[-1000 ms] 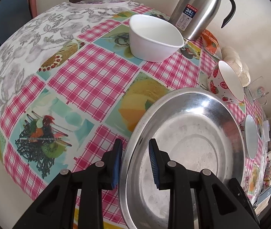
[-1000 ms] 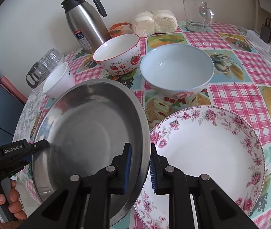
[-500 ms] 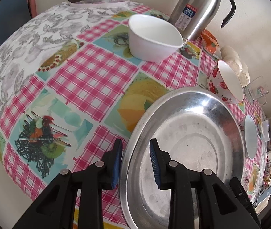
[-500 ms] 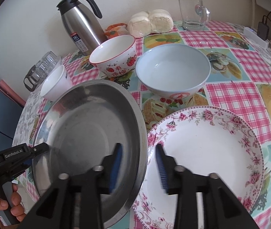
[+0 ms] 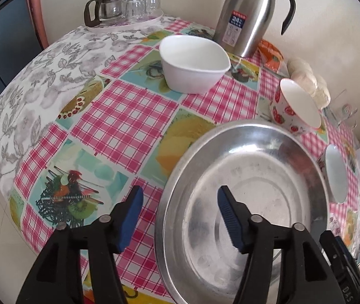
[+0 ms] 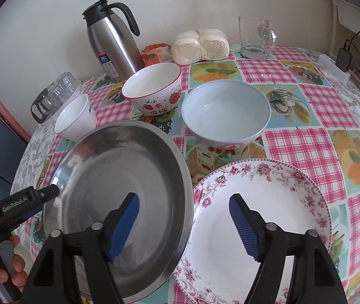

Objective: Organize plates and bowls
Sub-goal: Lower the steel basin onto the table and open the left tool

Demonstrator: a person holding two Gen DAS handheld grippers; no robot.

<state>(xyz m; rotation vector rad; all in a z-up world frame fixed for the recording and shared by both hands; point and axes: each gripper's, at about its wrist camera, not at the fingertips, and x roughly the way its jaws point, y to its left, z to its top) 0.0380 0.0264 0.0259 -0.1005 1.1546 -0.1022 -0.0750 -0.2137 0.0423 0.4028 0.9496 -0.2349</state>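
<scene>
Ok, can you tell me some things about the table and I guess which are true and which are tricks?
1. Both grippers are open. True: the left gripper and right gripper each have their fingers spread wide, one on each side of the steel plate's rim.
2. The steel plate sits partly over the flowery plate. True.
3. The strawberry bowl is full of soup. False: it is empty.
4. The glass mug lies on its side. False: it stands upright near the wall.
5. The blue bowl is stacked inside the white bowl. False: they sit apart on the tablecloth.
</scene>
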